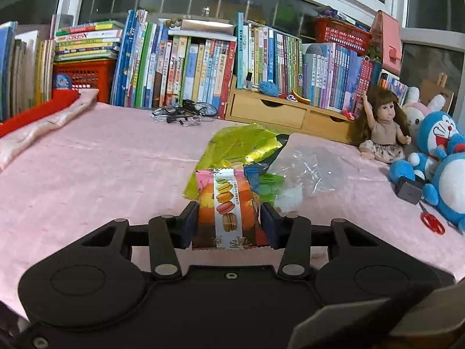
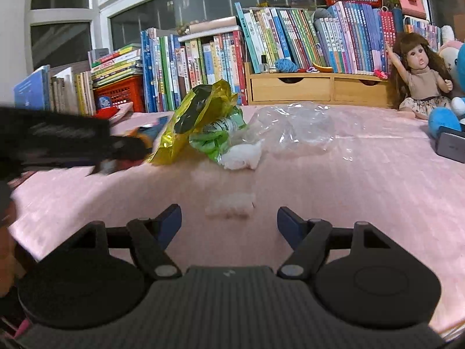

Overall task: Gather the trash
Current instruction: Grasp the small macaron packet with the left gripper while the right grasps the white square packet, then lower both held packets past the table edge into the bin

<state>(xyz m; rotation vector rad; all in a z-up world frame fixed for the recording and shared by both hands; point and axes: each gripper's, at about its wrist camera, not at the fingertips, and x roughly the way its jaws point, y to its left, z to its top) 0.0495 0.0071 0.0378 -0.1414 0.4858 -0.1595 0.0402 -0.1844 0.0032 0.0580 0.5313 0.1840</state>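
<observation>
Left wrist: left tongs clenched on a macaron packet, both pads pressing its sides; a strip of macaron pictures runs down the front, small print beside it unreadable. Behind it on the pink counter: yellow-green foil bag, green wrapper, clear plastic bag, white wad. Book spines along the back carry writing too small to read. Wooden drawer unit has both drawers closed. Right wrist: right tongs released, nothing between the pads; a blurred white scrap lies on the counter just ahead of them. Beyond it, foil bag leaning on green wrapper, with the wad touching it and the clear bag beside it. Left tongs enter blurred from the left.
</observation>
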